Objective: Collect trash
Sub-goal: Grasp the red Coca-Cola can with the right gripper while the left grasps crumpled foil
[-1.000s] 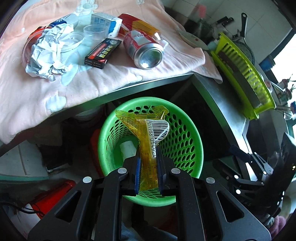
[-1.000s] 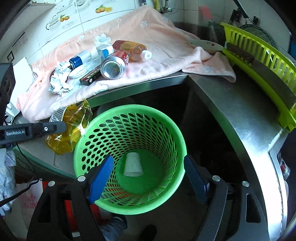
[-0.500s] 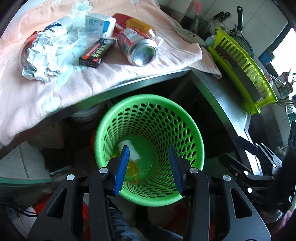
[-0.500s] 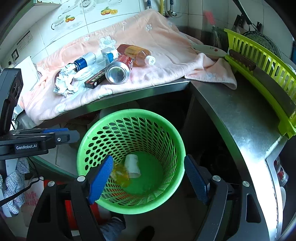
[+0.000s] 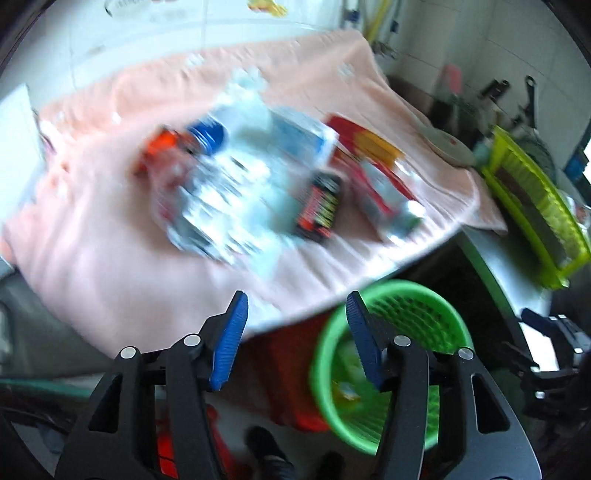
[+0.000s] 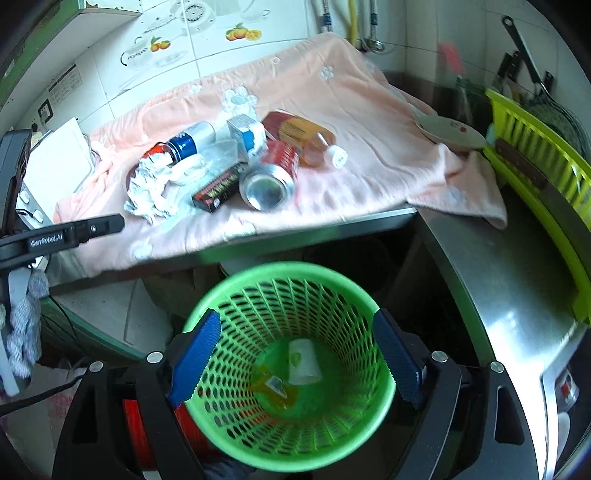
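Below the steel counter (image 6: pixel 491 280), the green basket (image 6: pixel 236 295) holds 1 tipped white cup (image 6: pixel 304 363) and 1 yellow wrapper (image 6: pixel 275 387), while both the left gripper (image 5: pixel 295 332) and right gripper (image 6: pixel 297 350), jaws just widening, gape empty.

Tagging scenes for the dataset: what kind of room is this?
Most likely a home kitchen: a steel counter, tiled wall with fruit decals, and a yellow-green dish rack beside a plate. Trash lies on a pink towel above a green basket.
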{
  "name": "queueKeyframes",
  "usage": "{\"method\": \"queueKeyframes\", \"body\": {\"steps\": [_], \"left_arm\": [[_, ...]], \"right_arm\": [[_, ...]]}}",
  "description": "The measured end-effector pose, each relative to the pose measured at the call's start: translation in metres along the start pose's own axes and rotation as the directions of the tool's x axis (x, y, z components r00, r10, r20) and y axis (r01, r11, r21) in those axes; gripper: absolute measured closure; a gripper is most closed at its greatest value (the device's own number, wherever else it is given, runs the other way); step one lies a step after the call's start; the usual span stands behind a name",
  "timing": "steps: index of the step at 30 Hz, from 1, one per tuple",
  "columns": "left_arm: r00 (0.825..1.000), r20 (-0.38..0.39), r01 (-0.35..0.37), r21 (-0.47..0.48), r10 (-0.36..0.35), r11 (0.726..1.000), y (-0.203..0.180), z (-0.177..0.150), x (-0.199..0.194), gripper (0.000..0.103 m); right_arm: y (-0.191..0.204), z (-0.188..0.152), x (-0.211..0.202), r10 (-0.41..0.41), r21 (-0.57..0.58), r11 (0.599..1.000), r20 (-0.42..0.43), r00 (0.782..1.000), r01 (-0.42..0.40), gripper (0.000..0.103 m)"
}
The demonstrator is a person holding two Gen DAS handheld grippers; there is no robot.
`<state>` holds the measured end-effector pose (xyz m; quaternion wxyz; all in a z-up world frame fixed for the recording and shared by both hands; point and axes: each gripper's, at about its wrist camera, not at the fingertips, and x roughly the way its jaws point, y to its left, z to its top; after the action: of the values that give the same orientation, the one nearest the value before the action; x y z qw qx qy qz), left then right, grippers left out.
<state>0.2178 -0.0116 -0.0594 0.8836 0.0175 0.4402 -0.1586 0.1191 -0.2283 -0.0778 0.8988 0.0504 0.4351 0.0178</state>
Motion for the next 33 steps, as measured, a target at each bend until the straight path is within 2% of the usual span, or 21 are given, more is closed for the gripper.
{"method": "queueKeyframes", "body": {"steps": [4, 10, 12, 22, 33], "left_arm": [[0.998, 0.036, -0.055, 0.007, 0.055, 0.998, 0.027, 0.026, 0.008, 0.04], [0.998, 0.032, -0.051, 0.014, 0.051, 0.999, 0.055, 0.051, 0.028, 0.038], [0.999, 0.019, -0.043, 0.02, 0.043, 0.999, 0.061, 0.058, 0.037, 0.032], [1.0, 0.001, 0.014, 0.074, -0.014, 0.997, 0.063, 0.067, 0.065, 0.032], [1.0, -0.029, 0.011, 0.083, -0.009, 0.997, 0.067, 0.071, 0.085, 0.032]], "right_arm": [[0.011, 0.022, 0.011, 0.016, -0.016, 1.0, 0.007, 1.0, -0.016, 0.021], [0.028, 0.055, 0.032, 0.015, -0.07, 0.997, 0.012, 1.0, -0.014, 0.019], [0.033, 0.064, 0.039, 0.013, -0.086, 0.996, 0.009, 1.0, -0.012, 0.018], [0.04, 0.098, 0.075, 0.008, -0.093, 0.996, -0.013, 1.0, -0.009, 0.018], [0.028, 0.121, 0.117, 0.002, -0.066, 0.998, -0.058, 0.998, -0.005, 0.018]]}}
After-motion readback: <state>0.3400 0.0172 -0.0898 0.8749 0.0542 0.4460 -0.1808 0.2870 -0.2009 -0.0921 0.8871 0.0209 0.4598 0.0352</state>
